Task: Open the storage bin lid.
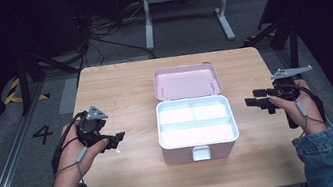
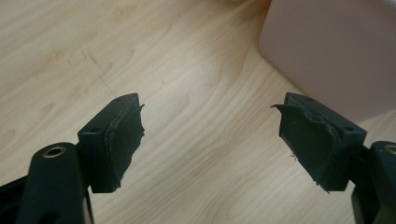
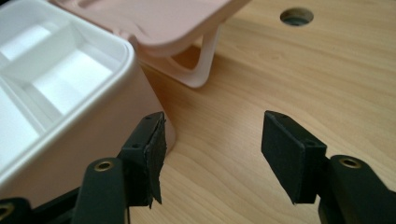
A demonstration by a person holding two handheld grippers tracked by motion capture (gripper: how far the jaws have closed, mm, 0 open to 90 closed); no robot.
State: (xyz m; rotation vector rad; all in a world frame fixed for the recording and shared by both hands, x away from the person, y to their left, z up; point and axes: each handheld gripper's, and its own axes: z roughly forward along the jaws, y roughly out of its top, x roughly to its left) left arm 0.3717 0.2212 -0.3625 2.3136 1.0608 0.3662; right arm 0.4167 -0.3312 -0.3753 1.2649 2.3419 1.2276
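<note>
A pale pink lunch box [image 1: 197, 130] stands open in the middle of the wooden table, its white inner tray split into three compartments. Its pink lid [image 1: 187, 81] lies folded back behind it. My left gripper [image 1: 120, 137] hovers to the left of the box, open, with bare wood between its jaws; the box wall [image 2: 336, 46] shows at the upper right of the left gripper view. My right gripper [image 1: 250, 102] is off the box's right side, open and holding nothing. In the right gripper view the box [image 3: 70, 107] sits close by the left jaw, and the lid [image 3: 177, 18] rises behind.
The table [image 1: 132, 180] has bare wood on both sides of the box. A round cable hole [image 3: 296, 17] is cut in the top behind the lid. A white desk frame [image 1: 186, 4] and cables lie on the floor beyond the far edge.
</note>
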